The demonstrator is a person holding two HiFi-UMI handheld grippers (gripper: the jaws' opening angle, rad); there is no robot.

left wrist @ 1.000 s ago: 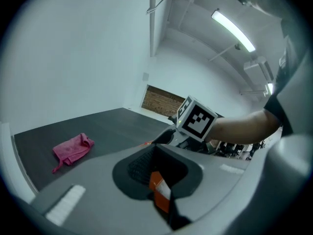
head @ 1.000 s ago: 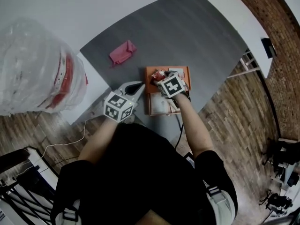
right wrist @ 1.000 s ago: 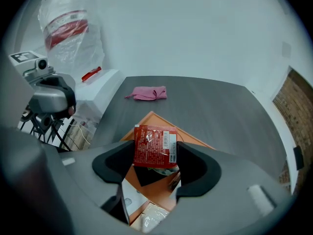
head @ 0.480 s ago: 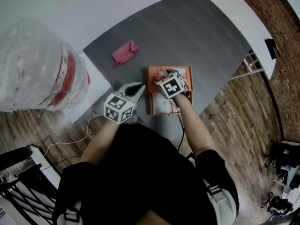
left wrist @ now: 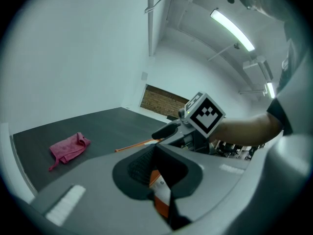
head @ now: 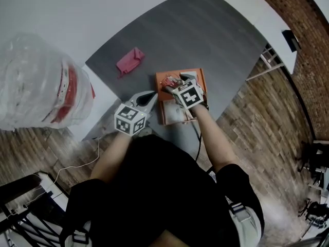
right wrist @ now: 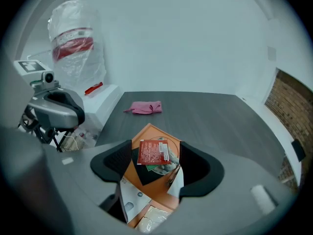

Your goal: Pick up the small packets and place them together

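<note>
Right gripper [right wrist: 156,154], jaws spread but just narrowing, hangs over tray [right wrist: 148,132]; red packet [right wrist: 153,152] lies flat below between them, untouched, longer side across the gap; left gripper [head: 152,94], pressed together, farther off.

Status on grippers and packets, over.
Left gripper shut, beside the tray. Right gripper open, jaws just closed slightly; red packet between them, lying loose in the tray. Pink cloth well clear.
</note>
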